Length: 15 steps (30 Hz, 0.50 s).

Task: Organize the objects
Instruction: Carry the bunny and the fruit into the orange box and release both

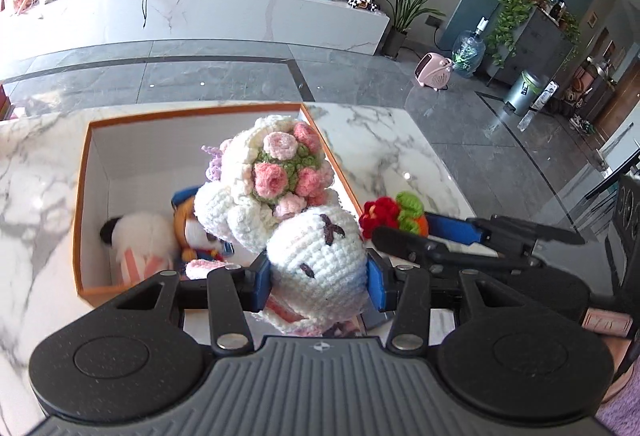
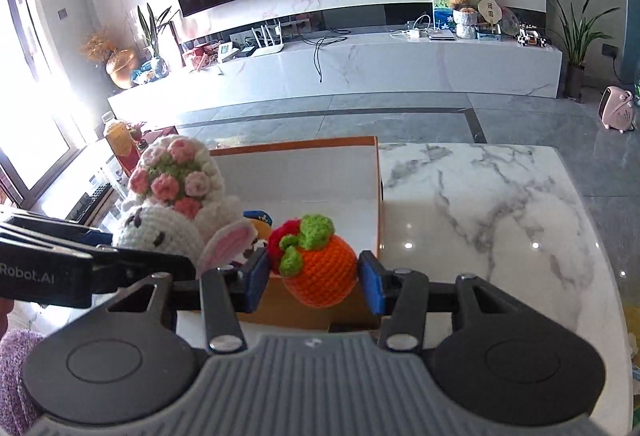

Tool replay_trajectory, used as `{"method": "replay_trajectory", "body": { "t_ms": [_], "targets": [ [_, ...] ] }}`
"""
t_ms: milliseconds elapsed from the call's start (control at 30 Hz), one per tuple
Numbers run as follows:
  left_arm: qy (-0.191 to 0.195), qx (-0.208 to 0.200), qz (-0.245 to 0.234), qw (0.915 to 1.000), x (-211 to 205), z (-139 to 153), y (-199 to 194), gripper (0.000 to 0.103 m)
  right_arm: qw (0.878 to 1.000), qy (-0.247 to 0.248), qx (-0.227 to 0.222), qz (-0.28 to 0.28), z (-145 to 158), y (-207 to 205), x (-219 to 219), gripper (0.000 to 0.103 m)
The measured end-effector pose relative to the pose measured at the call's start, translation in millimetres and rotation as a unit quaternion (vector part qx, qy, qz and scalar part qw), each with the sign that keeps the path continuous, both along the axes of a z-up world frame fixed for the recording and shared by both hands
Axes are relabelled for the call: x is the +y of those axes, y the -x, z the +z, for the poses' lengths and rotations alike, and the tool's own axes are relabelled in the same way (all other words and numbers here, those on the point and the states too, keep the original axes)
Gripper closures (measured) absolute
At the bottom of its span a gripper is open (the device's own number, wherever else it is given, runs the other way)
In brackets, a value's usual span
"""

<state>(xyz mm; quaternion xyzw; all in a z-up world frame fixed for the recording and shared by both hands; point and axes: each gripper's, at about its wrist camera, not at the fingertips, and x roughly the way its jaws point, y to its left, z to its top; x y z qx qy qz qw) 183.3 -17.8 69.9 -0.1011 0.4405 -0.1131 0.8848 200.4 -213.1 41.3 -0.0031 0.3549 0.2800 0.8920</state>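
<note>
— Progress? Toys already lie in the orange-rimmed box.

— I read it as partly done. My left gripper is clamped on the crocheted bunny above the box; my right gripper grips the orange crochet fruit over its near wall. Both need dropping in.

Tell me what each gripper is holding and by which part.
The left gripper clamps the white crochet bunny by the sides of its head. The right gripper clamps the orange crochet fruit across its round body, below the green leaves.
</note>
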Motion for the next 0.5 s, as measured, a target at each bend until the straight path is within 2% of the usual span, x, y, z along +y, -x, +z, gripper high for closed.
{"method": "replay_trajectory", "body": {
  "t_ms": [133, 267, 400, 500],
  "targets": [
    [-0.007, 0.001, -0.003, 1.0, 3, -7, -26, 0.049, 1.0, 0.017, -0.007, -0.003, -5, -20, 14, 0.052],
    [0.01, 0.03, -0.011, 0.9994, 9, -27, -48, 0.049, 0.999, 0.033, -0.01, -0.009, -14, -40, 21, 0.052],
    [0.005, 0.057, -0.018, 0.9982, 10, -53, -66, 0.049, 0.999, 0.049, -0.006, -0.015, -24, -56, 22, 0.053],
    [0.012, 0.076, -0.027, 0.9967, 11, -68, -72, 0.049, 0.999, 0.037, 0.007, -0.011, -31, -63, 17, 0.053]
  ]
}}
